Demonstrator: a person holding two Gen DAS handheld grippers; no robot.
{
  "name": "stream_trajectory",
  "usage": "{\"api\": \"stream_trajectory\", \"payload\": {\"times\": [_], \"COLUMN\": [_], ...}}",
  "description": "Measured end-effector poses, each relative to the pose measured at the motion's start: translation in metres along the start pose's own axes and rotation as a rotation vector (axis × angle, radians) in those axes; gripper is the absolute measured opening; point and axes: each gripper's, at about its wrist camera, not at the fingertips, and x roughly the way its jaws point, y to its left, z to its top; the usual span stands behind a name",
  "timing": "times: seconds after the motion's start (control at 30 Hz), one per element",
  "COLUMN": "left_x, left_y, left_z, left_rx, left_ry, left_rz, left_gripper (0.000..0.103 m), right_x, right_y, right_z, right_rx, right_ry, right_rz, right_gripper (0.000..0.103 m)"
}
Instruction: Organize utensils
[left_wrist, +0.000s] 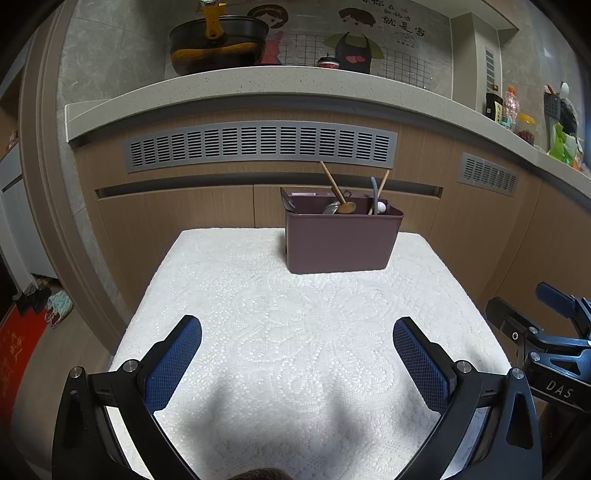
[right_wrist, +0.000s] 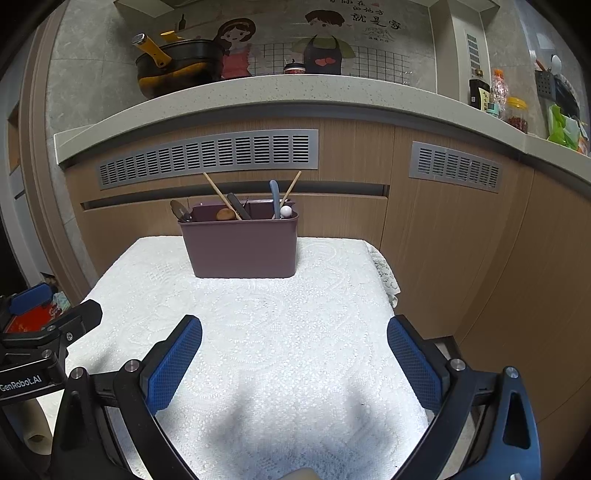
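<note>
A brown-purple plastic utensil holder (left_wrist: 341, 240) stands at the far edge of a small table covered with a white lace cloth (left_wrist: 295, 332); it also shows in the right wrist view (right_wrist: 240, 245). In it stand a wooden spoon (left_wrist: 345, 206), chopsticks (right_wrist: 290, 190), a grey-blue handle (right_wrist: 275, 197) and a white-tipped piece (right_wrist: 286, 211). My left gripper (left_wrist: 297, 332) is open and empty above the near part of the cloth. My right gripper (right_wrist: 294, 332) is open and empty too, beside the left one.
Wooden cabinets with grey vent grilles (left_wrist: 258, 144) stand right behind the table. A stone counter (left_wrist: 258, 85) above carries a black pot with a yellow handle (right_wrist: 177, 66) and bottles and jars at the right (right_wrist: 498, 96). The floor drops off left of the table.
</note>
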Motion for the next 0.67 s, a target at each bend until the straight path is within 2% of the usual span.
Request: {"api": "stream_trajectory", "payload": {"times": [0.67], "left_x": [-0.0086], "left_y": [-0.0015], "left_z": [-0.0026], "left_rx": [-0.008], "left_ry": [-0.016], "left_rz": [0.026], "left_gripper": [0.103], "right_x": [-0.0018], "right_y": [0.0006], "right_z": [0.0020], "right_rx": [0.003], "right_ry": [-0.003], "right_rz": [0.005], "right_gripper": [0.101]}}
